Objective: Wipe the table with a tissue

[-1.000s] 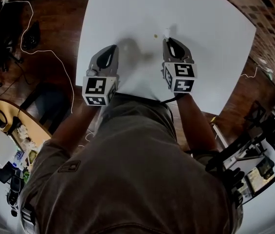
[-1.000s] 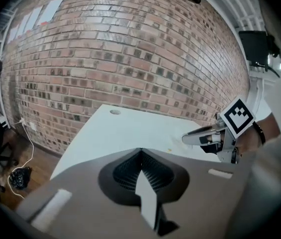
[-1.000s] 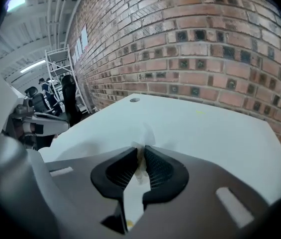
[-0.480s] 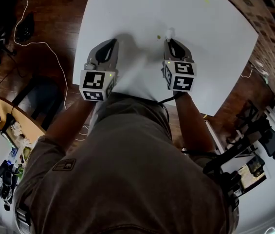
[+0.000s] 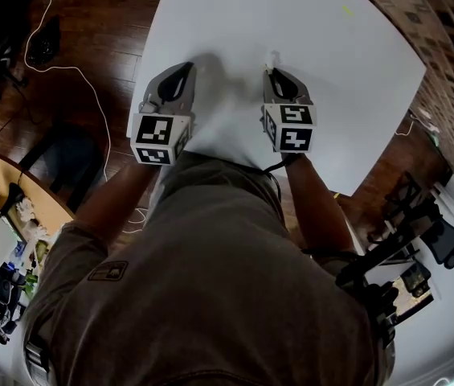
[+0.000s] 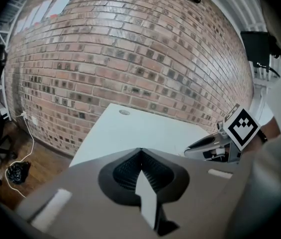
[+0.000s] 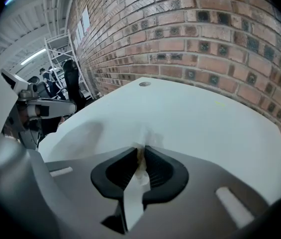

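Note:
The white table (image 5: pixel 331 71) fills the upper head view. My right gripper (image 5: pixel 273 69) is shut on a small white tissue (image 5: pixel 272 57), with the tissue's tip pressed down on the tabletop. In the right gripper view the tissue (image 7: pixel 141 161) is pinched between the dark pads and pokes out onto the table (image 7: pixel 205 118). My left gripper (image 5: pixel 185 67) hovers over the table's left part, shut with nothing in it (image 6: pixel 141 151). The right gripper (image 6: pixel 190 150) shows at the right of the left gripper view.
A faint yellow mark (image 5: pixel 347 10) lies far right on the tabletop. A round cable cap (image 6: pixel 124 112) sits near the table's far edge by the brick wall (image 6: pixel 130 49). A white cable (image 5: pixel 90 87) runs over the wooden floor at the left. The person's body covers the near edge.
The right gripper with the tissue has shifted slightly left over the small speck that lay beside it; the speck no longer shows. The left gripper has barely moved.

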{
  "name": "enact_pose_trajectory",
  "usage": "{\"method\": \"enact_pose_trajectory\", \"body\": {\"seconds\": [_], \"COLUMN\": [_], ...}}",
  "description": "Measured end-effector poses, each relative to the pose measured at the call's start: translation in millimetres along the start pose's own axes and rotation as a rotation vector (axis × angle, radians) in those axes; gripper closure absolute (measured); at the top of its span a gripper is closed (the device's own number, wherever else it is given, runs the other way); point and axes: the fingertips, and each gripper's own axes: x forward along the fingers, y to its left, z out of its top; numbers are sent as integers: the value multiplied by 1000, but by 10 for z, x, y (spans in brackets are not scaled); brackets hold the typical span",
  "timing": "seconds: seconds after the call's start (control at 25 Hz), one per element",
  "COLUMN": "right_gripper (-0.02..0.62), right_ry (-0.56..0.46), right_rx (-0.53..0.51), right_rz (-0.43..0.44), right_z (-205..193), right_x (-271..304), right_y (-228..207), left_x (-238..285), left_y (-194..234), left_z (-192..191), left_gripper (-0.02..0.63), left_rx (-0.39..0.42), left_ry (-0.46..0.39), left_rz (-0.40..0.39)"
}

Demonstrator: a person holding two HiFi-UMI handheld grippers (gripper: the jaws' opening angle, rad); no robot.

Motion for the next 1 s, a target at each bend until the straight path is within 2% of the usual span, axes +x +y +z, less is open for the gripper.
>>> {"method": "enact_pose_trajectory", "body": {"seconds": [0.52, 1.0], "right_gripper": [535, 535], "right_ry": [-8, -41], "right_rx": [-24, 35], "right_rz": [110, 67], "right_z": [92, 32], "right_x": [107, 43], "right_y": [491, 134], "left_x": [-150, -29], "left_y": [144, -67], "left_z": [0, 24], "left_gripper": [604, 604], "left_rx": [-4, 43], "left_ry": [15, 24], "left_rz": [25, -5]}}
